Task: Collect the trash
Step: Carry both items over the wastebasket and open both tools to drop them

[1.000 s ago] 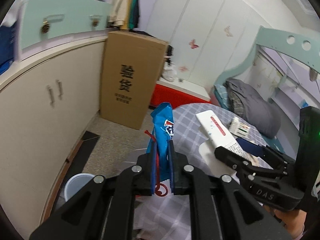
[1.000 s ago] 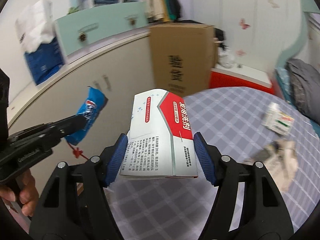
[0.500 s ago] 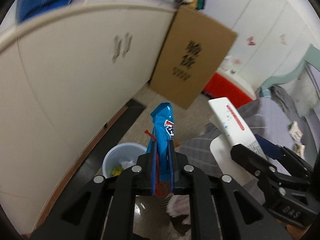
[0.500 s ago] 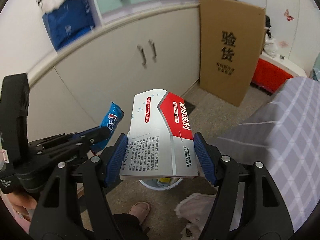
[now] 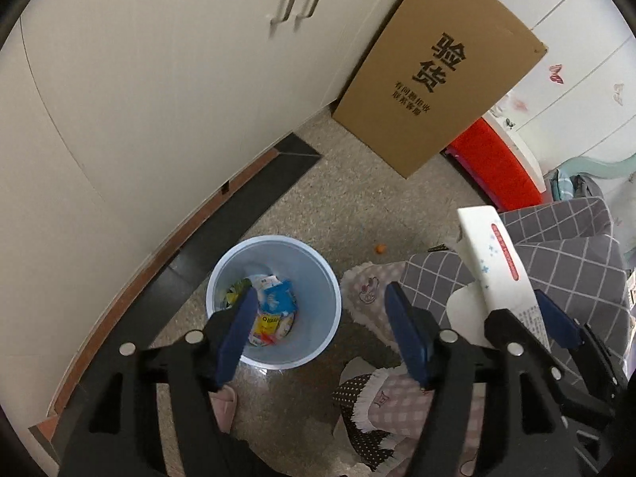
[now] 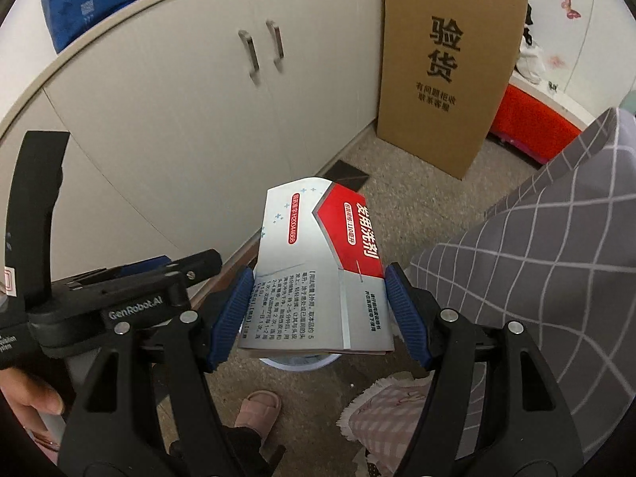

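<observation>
My left gripper (image 5: 318, 326) is open and empty, held above a pale blue trash bin (image 5: 318, 278) on the floor. The blue snack wrapper (image 5: 278, 302) lies inside the bin among other wrappers. My right gripper (image 6: 318, 310) is shut on a white and red cardboard box (image 6: 318, 270) and holds it in the air over the floor; the bin's rim (image 6: 298, 361) shows just below the box. The same box (image 5: 497, 270) and the right gripper show at the right of the left wrist view.
White cabinet doors (image 5: 159, 79) run along the left. A tall brown carton (image 5: 437, 71) leans against them. A grey checked bedcover (image 6: 556, 258) is at the right. Slippers (image 6: 258, 409) and small mats (image 5: 377, 397) lie on the floor near the bin.
Both grippers swung from over the bed down toward the floor by the bin. The left gripper opened and the blue wrapper dropped into the bin. The right gripper still holds the box.
</observation>
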